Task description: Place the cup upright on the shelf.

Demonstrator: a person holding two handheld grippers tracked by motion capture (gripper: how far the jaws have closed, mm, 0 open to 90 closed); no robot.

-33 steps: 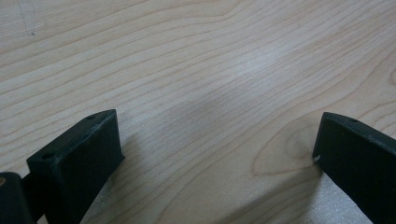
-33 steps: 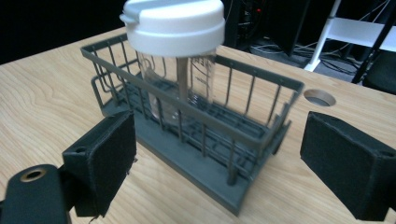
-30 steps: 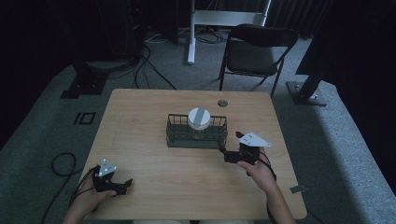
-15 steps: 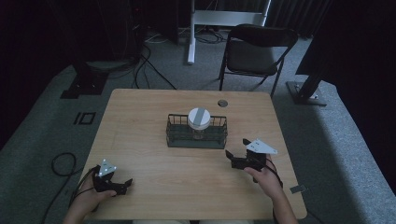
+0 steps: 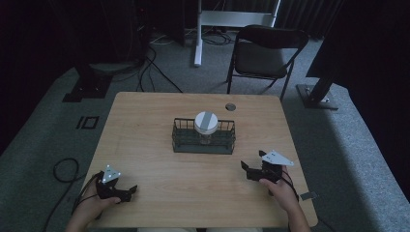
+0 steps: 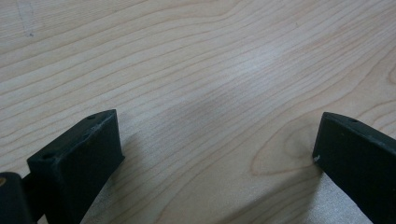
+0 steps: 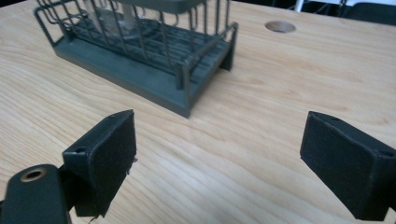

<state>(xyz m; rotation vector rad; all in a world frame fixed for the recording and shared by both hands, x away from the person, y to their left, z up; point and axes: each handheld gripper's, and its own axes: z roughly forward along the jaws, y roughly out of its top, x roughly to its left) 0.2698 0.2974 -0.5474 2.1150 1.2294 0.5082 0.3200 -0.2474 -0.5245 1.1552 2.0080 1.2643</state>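
High view: jar (image 5: 206, 123) sits in the basket (image 5: 204, 143); both hand-held grippers, left (image 5: 126, 192) and right (image 5: 246, 167), spread empty on the desk (image 5: 145, 121), job seemingly done

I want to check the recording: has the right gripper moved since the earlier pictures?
Yes. The right gripper has drawn back from the wire basket, toward the person's edge of the table. Its fingers are open and empty.

A light wooden table (image 5: 145, 140) carries a dark wire basket (image 5: 204, 144) at its middle; a round cable hole (image 5: 230, 107) sits at the far edge.
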